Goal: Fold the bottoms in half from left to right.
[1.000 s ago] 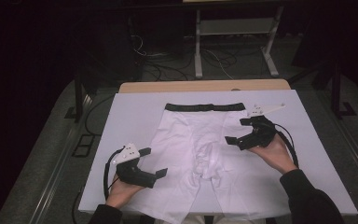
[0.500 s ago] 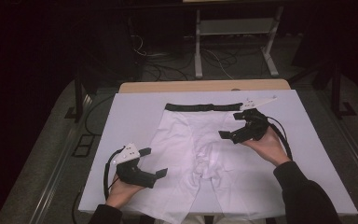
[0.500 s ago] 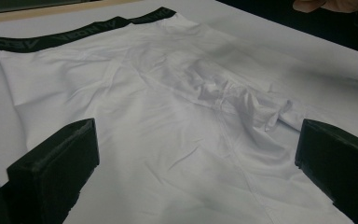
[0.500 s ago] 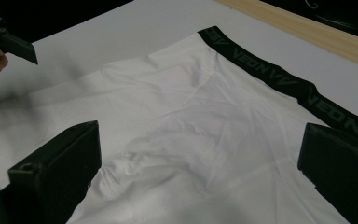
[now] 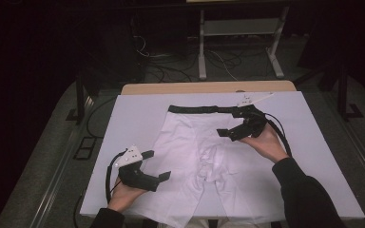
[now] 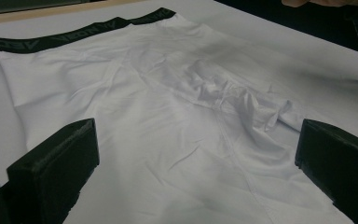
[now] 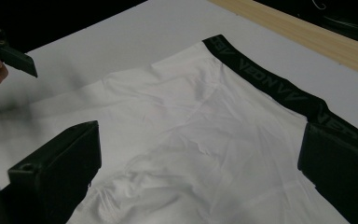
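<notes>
White cloth: I see the briefs (image 5: 204, 156) lying flat on the pale sheet (image 5: 313, 142) over the table, black waistband (image 5: 199, 109) at the far edge, legs toward me, a bunch of wrinkles (image 5: 209, 164) at the crotch.
Left gripper (image 5: 158, 165): I hold it low over the near left leg, jaws wide apart, nothing between them; in the left gripper view the cloth runs beneath and between the jaws.
Right gripper (image 5: 228, 127): jaws spread wide and empty, above the right hip just below the waistband; its view looks across the band's lettering.
Contact: I cannot tell whether either jaw touches the fabric.
Risk, grip: thin fabric lying flat; if I close too shallow I judge I will pinch one layer only and the front will peel off the back.
Risk, drag: a jaw pressed down and slid could push the wrinkles wider.
Risk, sheet: closing too deep could catch the sheet with the cloth.
Risk, uneven lift: hands well apart; unequal pulls would skew the waistband.
</notes>
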The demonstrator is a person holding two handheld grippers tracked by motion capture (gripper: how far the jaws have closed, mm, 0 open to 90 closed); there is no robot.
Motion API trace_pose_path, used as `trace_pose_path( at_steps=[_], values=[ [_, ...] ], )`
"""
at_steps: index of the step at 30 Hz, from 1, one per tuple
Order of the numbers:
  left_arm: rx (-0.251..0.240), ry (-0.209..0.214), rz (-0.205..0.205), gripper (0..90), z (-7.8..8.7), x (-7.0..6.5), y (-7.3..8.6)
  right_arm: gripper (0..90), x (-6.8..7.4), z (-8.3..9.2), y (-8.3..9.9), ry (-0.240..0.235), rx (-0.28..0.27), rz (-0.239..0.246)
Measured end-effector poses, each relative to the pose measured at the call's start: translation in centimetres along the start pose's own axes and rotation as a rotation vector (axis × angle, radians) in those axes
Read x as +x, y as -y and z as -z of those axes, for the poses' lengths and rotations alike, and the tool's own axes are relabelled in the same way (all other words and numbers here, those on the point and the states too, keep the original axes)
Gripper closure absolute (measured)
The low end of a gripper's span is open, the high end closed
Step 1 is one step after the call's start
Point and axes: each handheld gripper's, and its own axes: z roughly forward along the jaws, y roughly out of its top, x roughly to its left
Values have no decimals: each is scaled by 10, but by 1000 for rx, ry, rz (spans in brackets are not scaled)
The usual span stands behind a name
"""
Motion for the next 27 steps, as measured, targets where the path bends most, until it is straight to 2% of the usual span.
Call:
trace_pose_path(
  at_steps=[10,27],
  values=[
    [0,4,-2,0,0,0,0,0,1,-16,-13,-6,0,-2],
    [-5,9,-2,0,0,0,0,0,4,-42,-39,-17,6,24]
  ],
)
